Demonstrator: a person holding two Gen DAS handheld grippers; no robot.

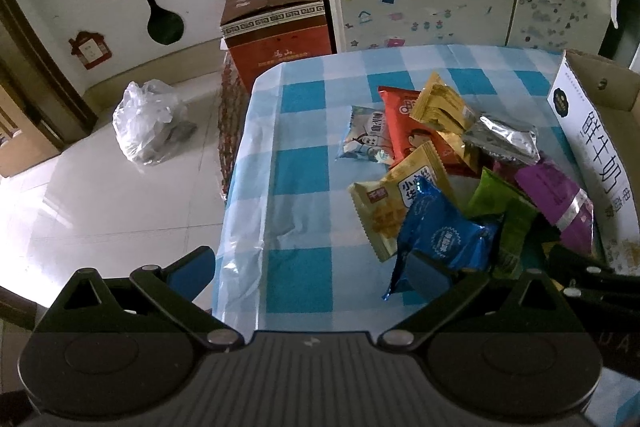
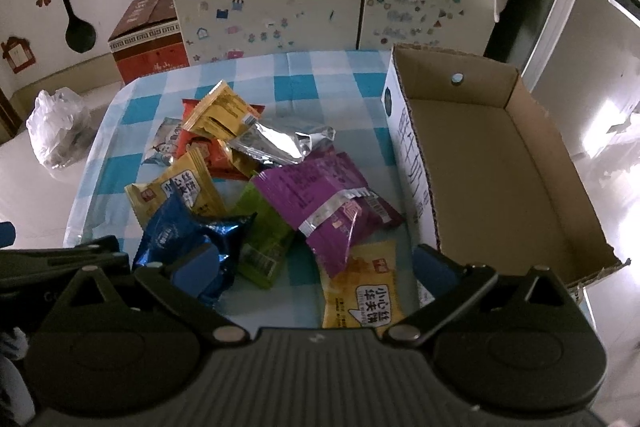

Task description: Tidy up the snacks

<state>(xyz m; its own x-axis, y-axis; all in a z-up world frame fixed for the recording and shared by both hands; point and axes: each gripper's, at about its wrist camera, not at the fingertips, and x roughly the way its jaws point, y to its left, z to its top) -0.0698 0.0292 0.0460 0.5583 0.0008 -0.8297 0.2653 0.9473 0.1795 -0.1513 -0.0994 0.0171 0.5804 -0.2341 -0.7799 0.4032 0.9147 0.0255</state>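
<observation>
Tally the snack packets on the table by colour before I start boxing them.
Yellow: 3
Blue: 1
Green: 1
Purple: 1
Silver: 1
Red: 1
White cartoon print: 1
Total: 9, all outside the cardboard box.

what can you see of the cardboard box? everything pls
The cardboard box is an open, shallow tray of plain brown corrugated board, nothing visible inside. Its white outer side wall carries large dark Chinese print and a round dark logo. A small round fastener sits in the far wall. It rests on the checked tablecloth, right of the snack pile; the purple packet lies close against it.
</observation>
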